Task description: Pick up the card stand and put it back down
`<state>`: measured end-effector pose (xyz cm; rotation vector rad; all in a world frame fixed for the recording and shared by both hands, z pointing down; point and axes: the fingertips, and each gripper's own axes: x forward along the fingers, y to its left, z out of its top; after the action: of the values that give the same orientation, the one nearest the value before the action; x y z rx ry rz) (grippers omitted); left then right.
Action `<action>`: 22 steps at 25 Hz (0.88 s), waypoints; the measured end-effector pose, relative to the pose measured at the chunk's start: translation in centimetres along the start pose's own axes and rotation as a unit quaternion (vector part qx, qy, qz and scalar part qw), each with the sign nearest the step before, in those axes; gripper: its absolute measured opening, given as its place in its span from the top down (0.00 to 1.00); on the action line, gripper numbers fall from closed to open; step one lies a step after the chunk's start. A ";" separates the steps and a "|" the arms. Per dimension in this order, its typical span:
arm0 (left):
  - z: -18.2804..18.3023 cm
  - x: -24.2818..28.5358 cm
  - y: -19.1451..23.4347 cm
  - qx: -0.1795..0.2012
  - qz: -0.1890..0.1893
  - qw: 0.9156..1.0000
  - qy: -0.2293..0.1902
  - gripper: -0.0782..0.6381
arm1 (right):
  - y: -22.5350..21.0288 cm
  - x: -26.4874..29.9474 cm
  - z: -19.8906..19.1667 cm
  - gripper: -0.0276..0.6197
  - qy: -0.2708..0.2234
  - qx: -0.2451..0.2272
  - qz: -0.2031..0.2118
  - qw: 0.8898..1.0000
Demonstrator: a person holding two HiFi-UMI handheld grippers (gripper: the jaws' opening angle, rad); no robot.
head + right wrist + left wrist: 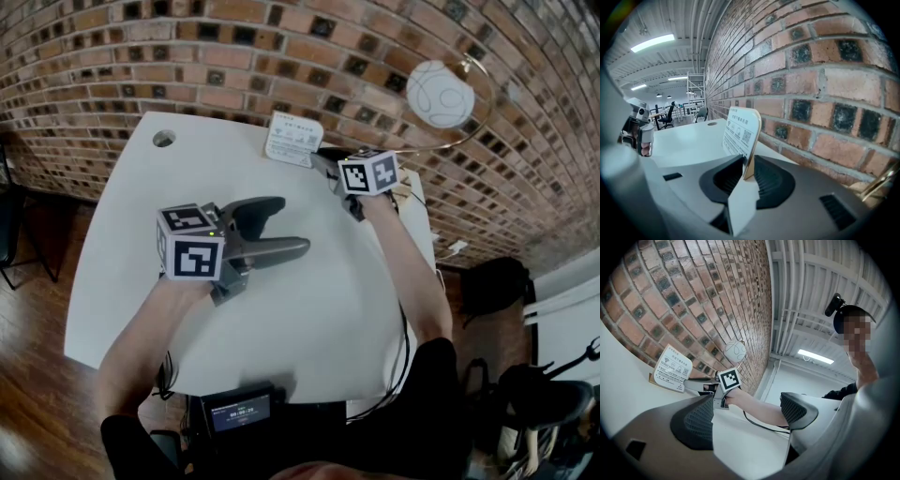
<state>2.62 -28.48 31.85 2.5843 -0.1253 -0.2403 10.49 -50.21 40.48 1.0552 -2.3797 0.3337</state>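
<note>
The card stand [293, 141] is found at the far edge of the table [122, 281], close to the brick wall [281, 56], and it is gripped by the right gripper [325, 166]. A white card with rounded corners is seen, leaning back a little, its face printed with rows of small icons and a square code, its edge and back a pale wood colour. In the right gripper view the stand [740, 133] is clamped low down, on its near bottom corner, between the two ribbed black pads [771, 180] of the right gripper [747, 176]. The left gripper [286, 228] is held over the middle of the table, well apart from the stand, its jaws spread wide with nothing between them; that is confirmed in its own view, where only table and a forearm are framed by the left gripper [747, 416]. From there the stand [671, 369] is shown on a low wooden base that seems to rest on the tabletop, though contact cannot be settled. The base is covered by the jaws in the right gripper view and barely made out from the head. The print is too small to be read.
</note>
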 end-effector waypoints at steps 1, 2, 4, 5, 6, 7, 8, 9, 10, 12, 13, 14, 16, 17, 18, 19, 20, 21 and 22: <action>0.0 0.0 0.0 0.000 0.000 1.000 0.000 0.27 | 0.0 0.0 0.0 0.79 0.000 0.000 -0.001 1.000; 0.0 0.0 0.0 0.000 0.000 1.000 0.001 0.27 | 0.0 0.0 0.0 0.79 0.001 0.001 -0.001 1.000; 0.1 0.0 -0.1 0.000 -0.002 1.000 0.001 0.27 | 0.1 0.0 0.0 0.79 0.002 0.001 -0.001 1.000; 0.1 0.0 -0.1 0.000 -0.002 1.000 0.001 0.27 | 0.1 0.0 -0.1 0.79 0.002 0.001 -0.001 1.000; 0.1 0.0 -0.1 0.000 -0.002 1.000 0.001 0.27 | 0.1 0.0 -0.1 0.79 0.002 0.002 -0.001 1.000; 0.1 0.0 -0.1 0.000 -0.001 1.000 0.001 0.27 | 0.1 0.1 -0.1 0.79 0.002 0.002 -0.001 1.000; 0.0 0.0 -0.1 -0.001 -0.001 1.000 0.001 0.27 | 0.1 0.1 -0.2 0.79 0.002 0.003 -0.001 1.000; 0.0 0.0 -0.1 -0.001 -0.002 1.000 0.001 0.27 | 0.1 0.1 -0.2 0.79 0.003 0.004 0.000 1.000; 0.0 0.0 -0.1 -0.001 -0.002 1.000 0.001 0.27 | 0.1 0.2 -0.3 0.79 0.003 0.004 0.000 1.000; 0.0 0.1 -0.1 -0.001 -0.002 1.000 0.001 0.27 | 0.0 0.1 -0.3 0.79 0.003 0.003 -0.001 1.000; 0.0 0.1 -0.1 0.000 -0.002 1.000 0.001 0.27 | 0.0 0.1 -0.3 0.79 0.003 0.004 -0.001 1.000; 0.0 0.1 -0.1 0.000 -0.002 1.000 0.001 0.27 | 0.0 0.1 -0.3 0.79 0.003 0.004 -0.002 1.000; 0.0 0.0 -0.1 0.000 -0.002 1.000 0.001 0.27 | 0.1 0.1 -0.3 0.79 0.003 0.004 -0.002 1.000; 0.0 0.0 -0.1 0.000 -0.002 1.000 0.001 0.27 | 0.1 0.1 -0.3 0.79 0.004 0.003 -0.002 1.000; 0.0 0.0 -0.1 0.000 -0.003 1.000 0.001 0.27 | 0.1 0.1 -0.3 0.79 0.005 0.003 -0.002 1.000; 0.1 0.0 -0.2 0.000 -0.003 1.000 0.000 0.27 | 0.2 0.1 -0.4 0.79 0.005 0.003 -0.001 1.000; 0.1 0.1 -0.2 0.000 -0.003 1.000 0.000 0.27 | 0.2 0.0 -0.5 0.79 0.005 0.004 0.000 1.000; 0.1 0.1 -0.2 0.000 -0.003 1.000 0.000 0.27 | 0.3 -0.1 -0.5 0.79 0.005 0.004 0.001 1.000; 0.1 0.1 -0.2 0.000 -0.003 1.000 0.000 0.27 | 0.4 -0.2 -0.5 0.79 0.004 0.004 0.000 1.000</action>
<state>2.66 -28.36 31.64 2.5859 -0.1167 -0.2430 10.47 -49.58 40.75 1.0546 -2.3736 0.3485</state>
